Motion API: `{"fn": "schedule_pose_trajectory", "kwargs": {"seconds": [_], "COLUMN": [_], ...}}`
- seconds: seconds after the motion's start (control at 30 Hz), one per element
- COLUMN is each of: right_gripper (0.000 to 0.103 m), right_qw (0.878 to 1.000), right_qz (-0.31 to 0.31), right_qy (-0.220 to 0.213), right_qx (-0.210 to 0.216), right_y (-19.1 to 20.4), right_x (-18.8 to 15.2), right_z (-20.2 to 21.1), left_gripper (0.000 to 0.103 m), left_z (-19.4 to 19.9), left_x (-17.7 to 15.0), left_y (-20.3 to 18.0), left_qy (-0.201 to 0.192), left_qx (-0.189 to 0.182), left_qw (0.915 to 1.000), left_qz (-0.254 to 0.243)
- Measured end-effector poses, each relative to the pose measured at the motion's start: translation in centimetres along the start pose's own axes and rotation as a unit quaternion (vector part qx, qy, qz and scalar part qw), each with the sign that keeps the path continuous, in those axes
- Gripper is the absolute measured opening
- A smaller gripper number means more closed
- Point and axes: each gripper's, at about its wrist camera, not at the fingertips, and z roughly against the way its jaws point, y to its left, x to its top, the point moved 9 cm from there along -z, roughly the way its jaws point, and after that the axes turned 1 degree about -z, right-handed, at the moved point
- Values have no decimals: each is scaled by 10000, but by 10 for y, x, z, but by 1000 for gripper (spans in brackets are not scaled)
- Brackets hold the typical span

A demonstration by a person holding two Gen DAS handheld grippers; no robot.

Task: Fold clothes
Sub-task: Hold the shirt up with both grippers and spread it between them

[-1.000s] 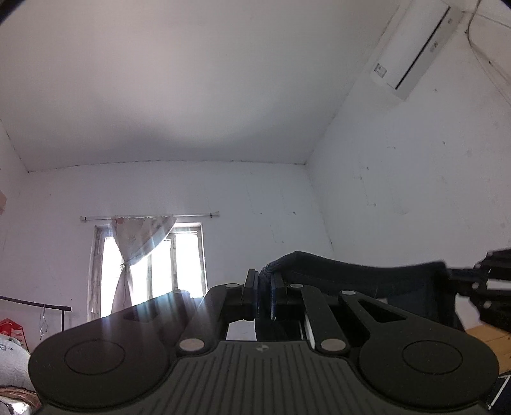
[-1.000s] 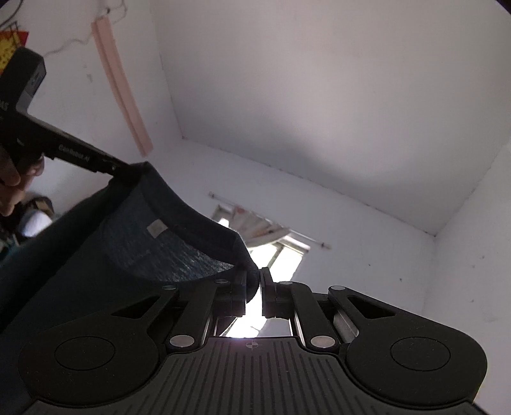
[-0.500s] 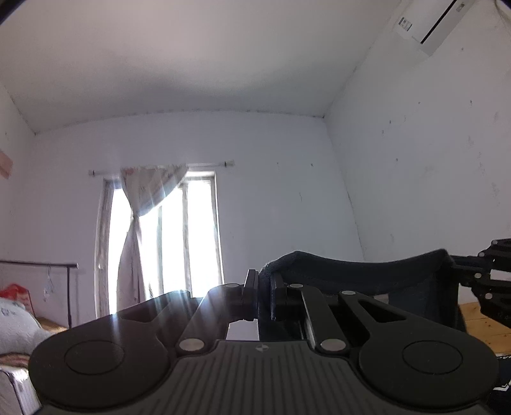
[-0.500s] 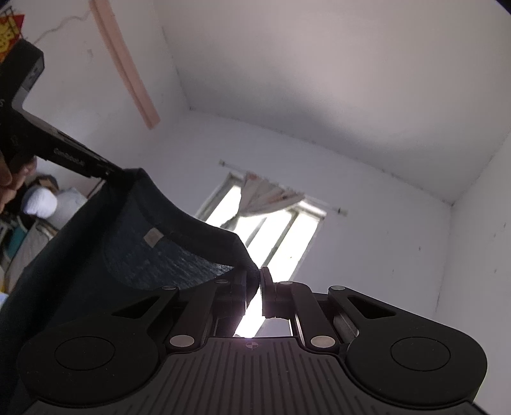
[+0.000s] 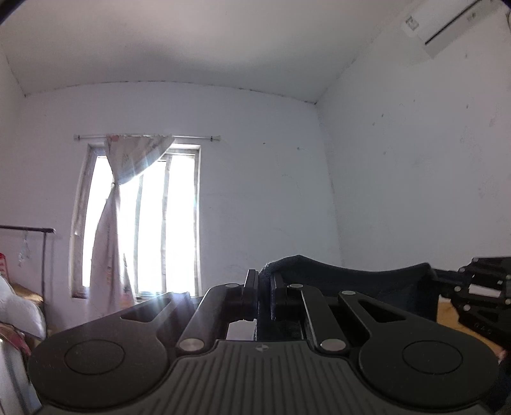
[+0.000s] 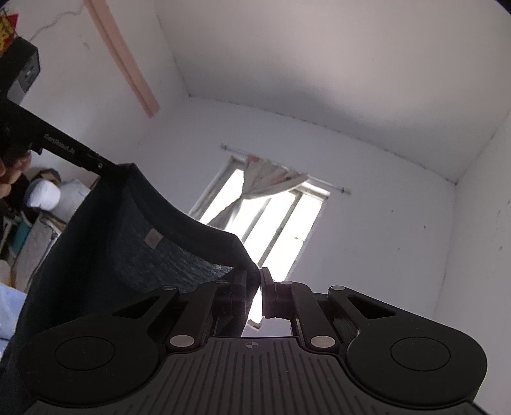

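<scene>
A dark navy T-shirt (image 6: 134, 236) hangs stretched between my two grippers, its neckline and a small inside label facing the right wrist camera. My right gripper (image 6: 258, 281) is shut on one shoulder edge of the shirt. In the left wrist view my left gripper (image 5: 264, 287) is shut on the other shoulder, and the shirt's collar edge (image 5: 351, 274) sags across to the right gripper (image 5: 447, 281) at the frame's right. The left gripper (image 6: 105, 166) also shows at the upper left of the right wrist view, held by a hand. Both cameras point upward at the walls and ceiling.
A bright window with a tied curtain (image 5: 140, 217) fills the far wall. An air conditioner (image 5: 447, 25) hangs high on the right wall. A clothes rail (image 5: 28, 228) and bedding (image 5: 19, 313) sit at the left. A wooden surface (image 5: 447, 313) shows behind the shirt.
Both views have tilted down: the window now sits higher and larger in frame. The shirt stays stretched between both shut grippers, which have sunk a little together.
</scene>
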Motion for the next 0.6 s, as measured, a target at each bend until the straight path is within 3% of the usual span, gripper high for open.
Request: {"fn": "schedule_pose_trajectory", "kwargs": {"seconds": [0.1, 0.27, 0.4, 0.6], "right_gripper": [9, 9, 9, 9], "right_qw": [9998, 9986, 9986, 9998], "right_qz": [72, 92, 71, -107], "right_qy": [-183, -509, -512, 40], "right_qx": [-34, -84, -75, 132], "right_y": [0, -14, -23, -32], "right_x": [49, 70, 58, 3], "right_z": [23, 44, 39, -14], "left_gripper": [11, 11, 11, 11], "left_z": [14, 27, 16, -50], "left_x": [9, 29, 32, -10], "left_y": [-3, -9, -9, 9], "left_qy": [-170, -504, -487, 171], "left_qx": [-103, -240, -233, 46], "left_qw": [9998, 9984, 9985, 9998], "left_qz": [-5, 54, 39, -37]}}
